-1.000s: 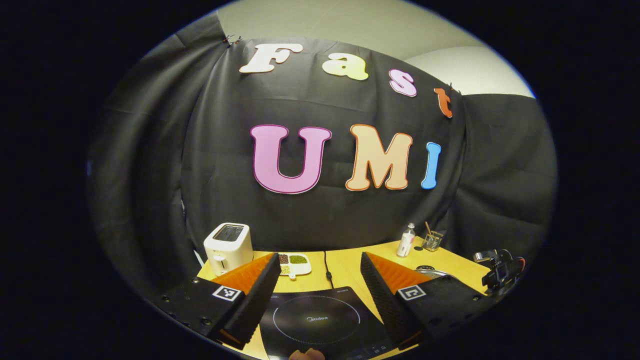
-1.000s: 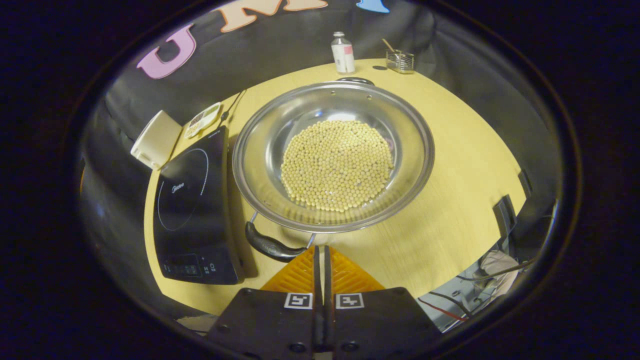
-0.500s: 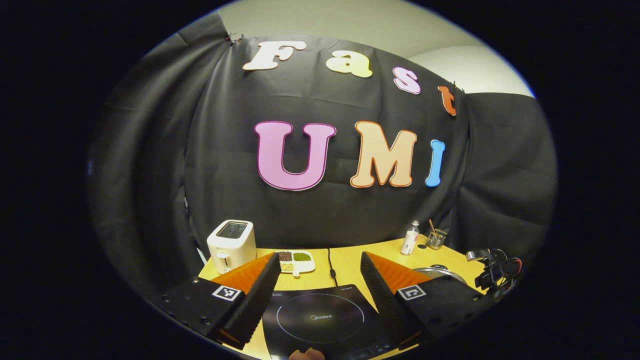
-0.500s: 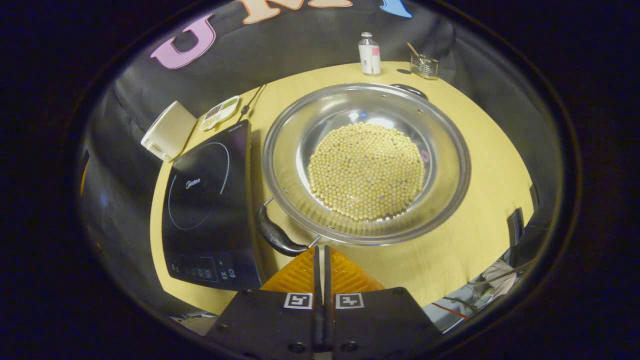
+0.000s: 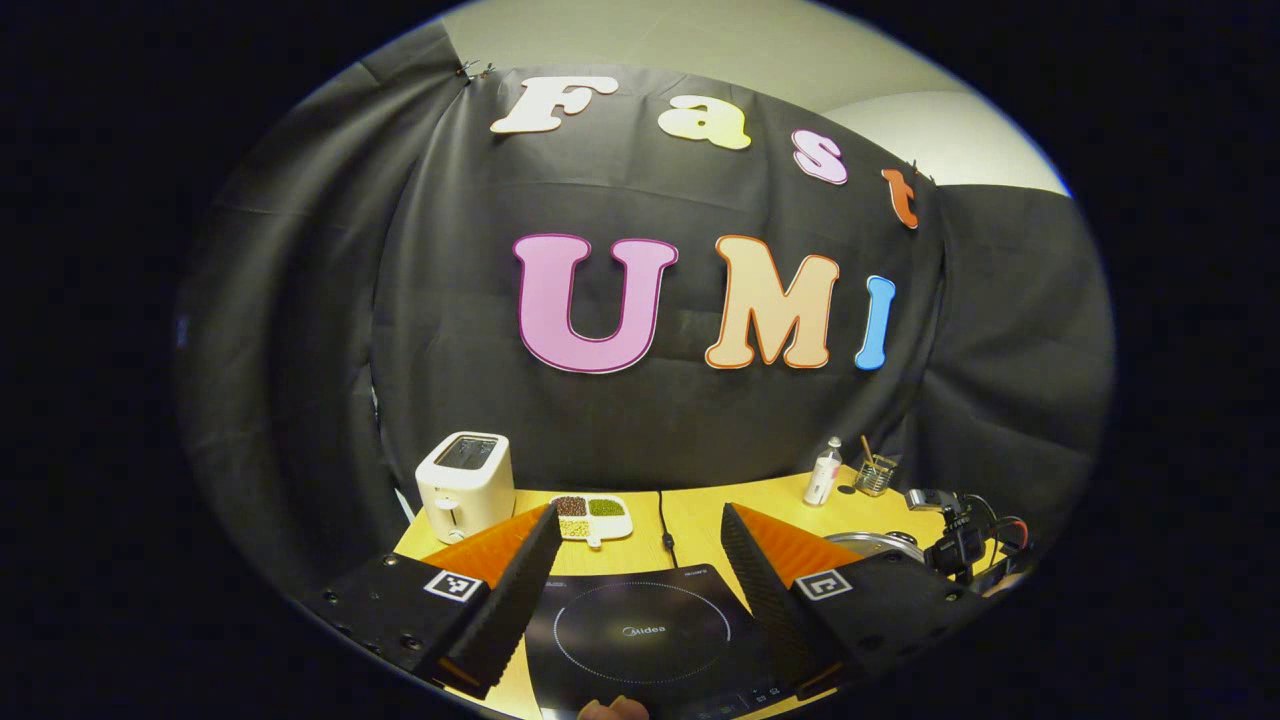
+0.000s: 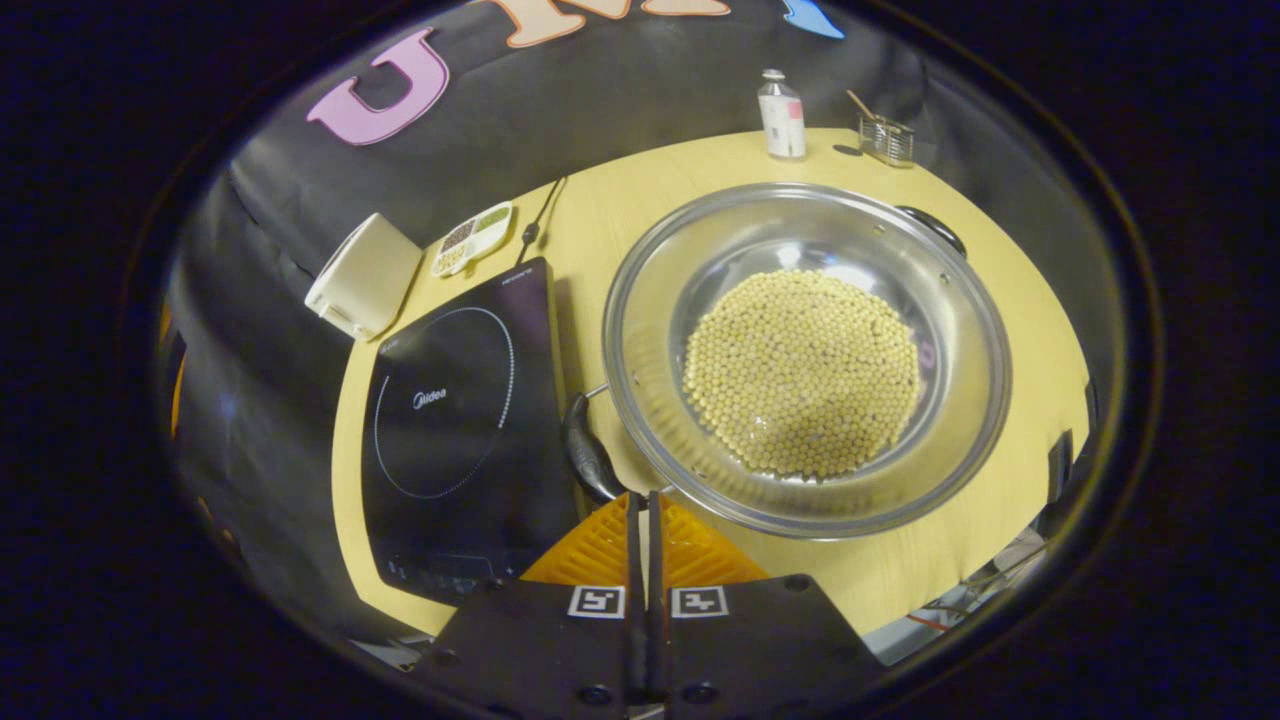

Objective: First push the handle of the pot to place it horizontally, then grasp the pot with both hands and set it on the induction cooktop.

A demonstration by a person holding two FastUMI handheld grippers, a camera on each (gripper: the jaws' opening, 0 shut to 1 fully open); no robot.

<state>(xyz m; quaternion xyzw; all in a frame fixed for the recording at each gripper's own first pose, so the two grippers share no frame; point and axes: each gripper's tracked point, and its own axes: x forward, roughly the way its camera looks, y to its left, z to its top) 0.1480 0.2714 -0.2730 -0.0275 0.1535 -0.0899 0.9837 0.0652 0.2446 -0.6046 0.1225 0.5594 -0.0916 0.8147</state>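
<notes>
Right tool [image 6: 641,500] closed, tips against pot [image 6: 806,355] handle [image 6: 587,458]; left tool [image 5: 637,545] wide open, empty.

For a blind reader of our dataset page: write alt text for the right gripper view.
The shut right gripper touches the near black handle of a steel pot full of soybeans. The pot sits on a yellow table beside a black induction cooktop. Farther back stand a white toaster, a divided bean dish, a bottle and a glass beaker.
</notes>
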